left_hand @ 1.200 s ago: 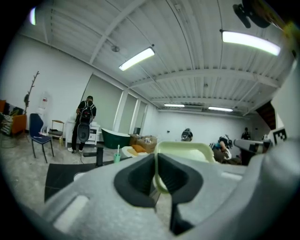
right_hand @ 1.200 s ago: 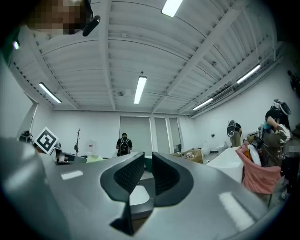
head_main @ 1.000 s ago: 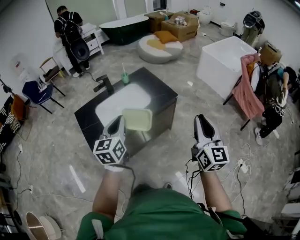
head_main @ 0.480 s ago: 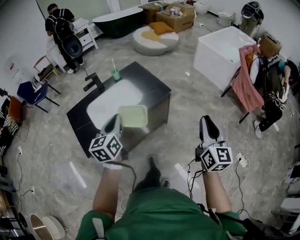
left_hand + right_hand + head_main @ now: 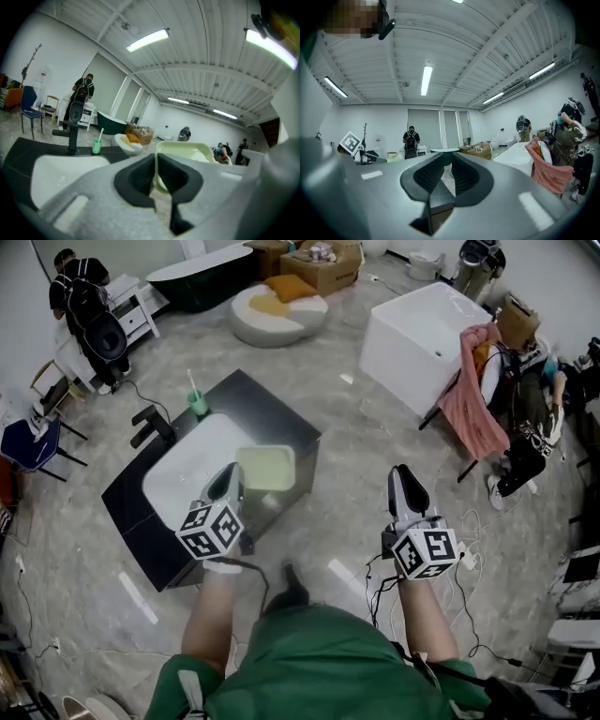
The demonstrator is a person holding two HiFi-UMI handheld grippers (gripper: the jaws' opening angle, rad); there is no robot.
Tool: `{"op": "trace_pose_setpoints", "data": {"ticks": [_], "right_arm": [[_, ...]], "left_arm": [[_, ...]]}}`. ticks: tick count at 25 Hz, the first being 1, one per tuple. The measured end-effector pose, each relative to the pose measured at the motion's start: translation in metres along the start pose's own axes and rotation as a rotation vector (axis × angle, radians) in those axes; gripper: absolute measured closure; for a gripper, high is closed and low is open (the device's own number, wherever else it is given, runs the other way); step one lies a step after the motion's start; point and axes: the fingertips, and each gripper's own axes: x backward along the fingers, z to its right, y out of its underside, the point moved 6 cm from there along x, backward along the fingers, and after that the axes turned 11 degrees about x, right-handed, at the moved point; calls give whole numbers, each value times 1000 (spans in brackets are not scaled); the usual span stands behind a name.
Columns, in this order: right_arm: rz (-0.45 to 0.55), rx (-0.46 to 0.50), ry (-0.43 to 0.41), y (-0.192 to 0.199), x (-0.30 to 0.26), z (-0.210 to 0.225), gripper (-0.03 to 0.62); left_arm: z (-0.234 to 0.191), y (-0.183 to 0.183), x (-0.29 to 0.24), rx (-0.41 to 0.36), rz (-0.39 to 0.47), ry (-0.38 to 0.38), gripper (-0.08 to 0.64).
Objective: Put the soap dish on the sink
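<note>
While the left gripper (image 5: 231, 482) pinches its rim, the soap dish (image 5: 265, 468) juts ahead.

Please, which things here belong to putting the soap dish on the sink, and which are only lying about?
For the job:
soap dish, its edge clamped between the fingers of the left gripper
sink, black top with a white basin

Only lying about:
green cup on the sink top
white tub
pink cloth
round cushion
</note>
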Motion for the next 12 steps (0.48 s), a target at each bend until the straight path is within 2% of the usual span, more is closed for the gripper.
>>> {"op": "trace_pose_setpoints", "data": {"ticks": [5,12], "right_arm": [[-32,5,18,0,-42,3,543],[-70,6,9,12,-102,-7,543]], "left_arm": [[-16,-10,-47,29,-33,26,543],[-51,-17,-88,54,-77,26,543]]}}
